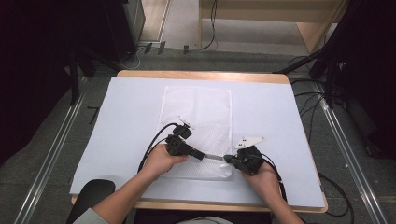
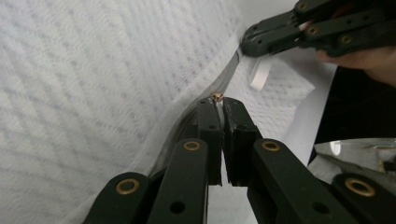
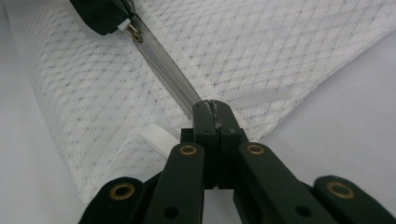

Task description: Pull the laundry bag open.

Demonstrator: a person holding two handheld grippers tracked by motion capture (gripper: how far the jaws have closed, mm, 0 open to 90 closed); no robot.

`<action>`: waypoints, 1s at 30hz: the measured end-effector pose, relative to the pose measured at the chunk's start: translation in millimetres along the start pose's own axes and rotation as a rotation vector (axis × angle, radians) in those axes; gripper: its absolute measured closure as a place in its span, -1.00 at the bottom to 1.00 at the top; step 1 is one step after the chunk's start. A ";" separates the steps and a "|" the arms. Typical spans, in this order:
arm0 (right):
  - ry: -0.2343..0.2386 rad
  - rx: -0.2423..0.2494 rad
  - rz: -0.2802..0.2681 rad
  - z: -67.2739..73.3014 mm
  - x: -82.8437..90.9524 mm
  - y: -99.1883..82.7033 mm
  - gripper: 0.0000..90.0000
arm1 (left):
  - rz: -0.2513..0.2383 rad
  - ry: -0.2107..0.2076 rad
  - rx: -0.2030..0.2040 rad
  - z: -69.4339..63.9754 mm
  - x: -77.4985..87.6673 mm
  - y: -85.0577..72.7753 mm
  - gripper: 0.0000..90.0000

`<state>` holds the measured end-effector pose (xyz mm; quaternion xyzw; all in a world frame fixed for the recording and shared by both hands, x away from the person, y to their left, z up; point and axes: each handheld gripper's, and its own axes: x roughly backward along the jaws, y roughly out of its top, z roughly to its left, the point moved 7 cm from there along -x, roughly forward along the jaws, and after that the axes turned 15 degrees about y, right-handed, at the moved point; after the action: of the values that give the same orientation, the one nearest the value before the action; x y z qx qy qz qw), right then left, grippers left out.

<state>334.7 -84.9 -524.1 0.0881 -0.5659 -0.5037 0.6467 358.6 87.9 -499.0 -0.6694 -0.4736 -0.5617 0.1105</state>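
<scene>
Right now I have both grippers on the mesh bag [image 1: 196, 112] lying mid-table [image 1: 126, 93]. My left gripper [image 2: 218, 100] is clamped on the zipper pull [image 2: 217, 96] at the bag's near edge; my right gripper [image 3: 211, 106] is pinched tight on the zipper [image 3: 163, 60] end, just beside it.

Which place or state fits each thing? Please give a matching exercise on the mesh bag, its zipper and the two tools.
Things:
1. left tool
2. right tool
3. mesh bag
4. white loop tab

Places or states:
A. lies flat on the white table cover
B. shut on the zipper pull
C. sticks out of the bag's edge
D. shut on the end of the zipper tape

Pairs: 1-B, 2-D, 3-A, 4-C
</scene>
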 end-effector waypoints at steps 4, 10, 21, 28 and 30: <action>-0.001 0.006 -0.001 -0.2 -0.3 0.5 1.00 | -0.001 0.008 -0.004 -0.3 0.9 -1.4 0.96; -0.002 0.008 0.005 -0.2 -0.3 0.6 1.00 | -0.017 0.014 0.035 12.1 12.8 -2.9 0.96; 0.007 0.021 0.004 -0.8 -0.2 0.4 1.00 | -0.031 0.006 0.048 21.4 26.4 -9.0 0.96; 0.018 0.008 0.003 -1.5 0.0 0.7 1.00 | -0.041 0.003 0.058 27.3 33.0 -13.6 0.96; 0.017 0.008 0.006 -1.4 0.0 0.8 1.00 | -0.043 0.007 0.063 28.7 34.3 -14.7 0.96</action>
<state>336.3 -85.2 -524.0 0.0934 -0.5625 -0.4989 0.6526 363.3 132.7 -485.1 -0.6533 -0.5047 -0.5512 0.1212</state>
